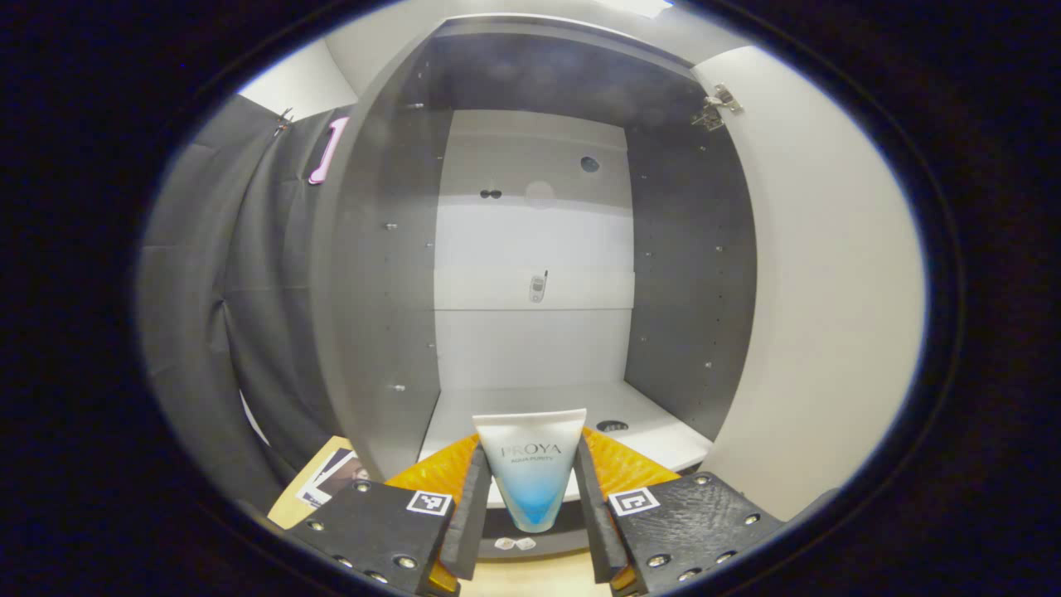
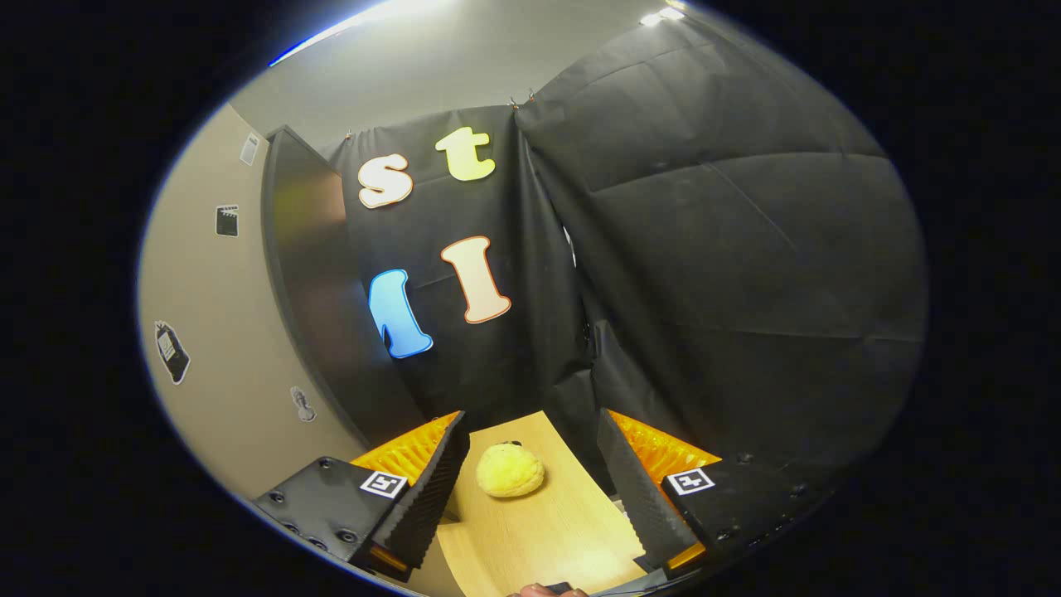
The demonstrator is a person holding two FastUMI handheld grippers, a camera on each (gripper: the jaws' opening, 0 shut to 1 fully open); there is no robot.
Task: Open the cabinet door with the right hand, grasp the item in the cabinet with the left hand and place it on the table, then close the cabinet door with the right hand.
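Two fingers of the left gripper [image 1: 530, 497] press on the tube [image 1: 530, 464] from both sides, so it stays up in the air and cannot drop. The tube sits just in front of the open cabinet [image 1: 530, 249], above the near edge of its white floor, with its flat wide end up (the narrow end points down). The cabinet door [image 1: 821, 274] stands swung out on the right, which leaves room to bring the tube out.

The right gripper [image 2: 530, 481] holds nothing; its fingers are spread wide apart. It waits over the table [image 2: 547, 531], likely until the door needs closing. A yellow fuzzy ball [image 2: 510, 470] lies on the table between its fingers.
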